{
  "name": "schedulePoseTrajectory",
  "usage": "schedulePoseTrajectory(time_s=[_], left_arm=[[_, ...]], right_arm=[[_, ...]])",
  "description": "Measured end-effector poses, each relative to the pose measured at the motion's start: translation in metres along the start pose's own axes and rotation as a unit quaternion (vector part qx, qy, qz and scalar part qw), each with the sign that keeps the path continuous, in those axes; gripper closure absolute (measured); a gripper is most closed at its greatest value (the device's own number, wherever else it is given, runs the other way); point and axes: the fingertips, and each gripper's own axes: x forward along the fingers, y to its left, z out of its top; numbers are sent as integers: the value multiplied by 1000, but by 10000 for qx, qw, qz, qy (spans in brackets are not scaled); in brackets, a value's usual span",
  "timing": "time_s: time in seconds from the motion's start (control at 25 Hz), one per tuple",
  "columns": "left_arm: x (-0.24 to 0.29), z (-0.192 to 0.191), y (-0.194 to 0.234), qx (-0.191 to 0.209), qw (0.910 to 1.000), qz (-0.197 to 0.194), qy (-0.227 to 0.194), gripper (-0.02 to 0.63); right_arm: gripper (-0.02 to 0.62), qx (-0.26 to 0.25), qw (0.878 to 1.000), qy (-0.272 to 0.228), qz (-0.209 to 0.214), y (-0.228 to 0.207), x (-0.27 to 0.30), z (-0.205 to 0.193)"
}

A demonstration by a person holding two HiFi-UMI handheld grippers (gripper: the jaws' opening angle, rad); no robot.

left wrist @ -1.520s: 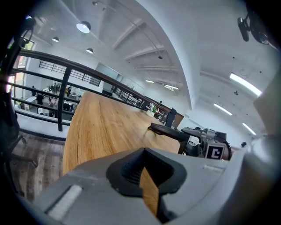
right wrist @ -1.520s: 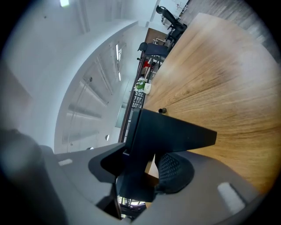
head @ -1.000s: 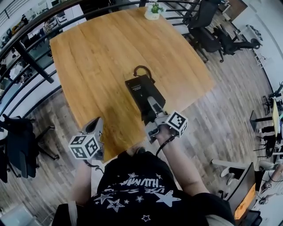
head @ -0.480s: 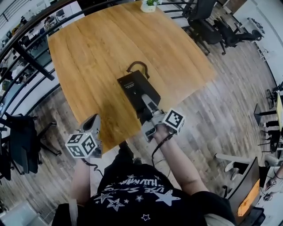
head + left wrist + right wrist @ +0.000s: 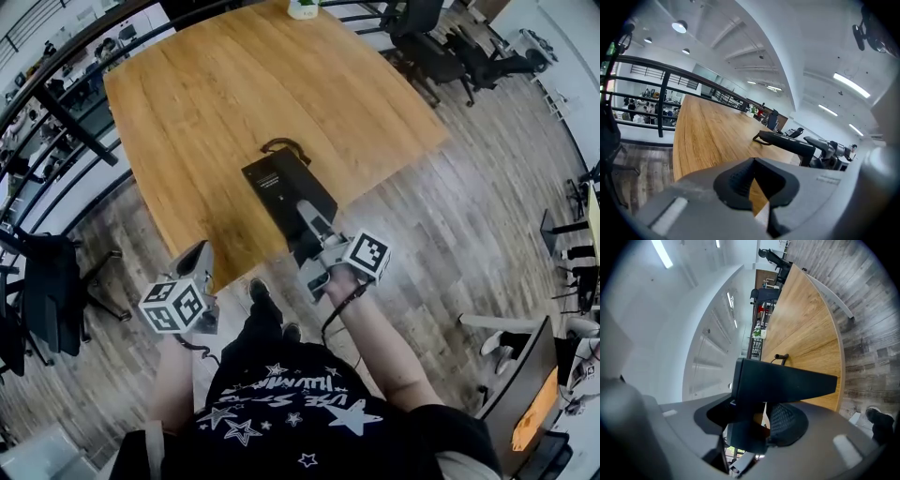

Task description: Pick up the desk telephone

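The black desk telephone [image 5: 278, 185] hangs in the air over the near edge of the wooden table [image 5: 206, 84], its cord [image 5: 282, 145] looped at the far end. My right gripper [image 5: 307, 222] is shut on the phone's near end. In the right gripper view the phone body [image 5: 787, 380] fills the space between the pads [image 5: 787, 420]. My left gripper [image 5: 198, 261] is to the left, off the table's edge, shut and empty. Its view shows the phone [image 5: 787, 143] and the right gripper [image 5: 829, 147] side-on above the table [image 5: 708, 131].
A small potted plant [image 5: 303, 7] stands at the table's far edge. Office chairs [image 5: 441, 52] are at the back right and a dark chair [image 5: 47, 281] at the left. A black railing [image 5: 66, 112] runs along the left. The person's shoes [image 5: 261, 291] stand on wooden flooring.
Both grippers have drawn back from the table, and the phone has come with the right one, from over the tabletop to over its near edge. The left gripper is now off the table.
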Motion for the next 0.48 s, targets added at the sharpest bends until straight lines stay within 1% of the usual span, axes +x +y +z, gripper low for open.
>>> schedulePoseTrajectory(time_s=[0.48], left_arm=[[-53, -24, -39, 64, 9996, 30, -268, 604]], right_arm=[[382, -47, 9997, -30, 245, 21, -70, -20]])
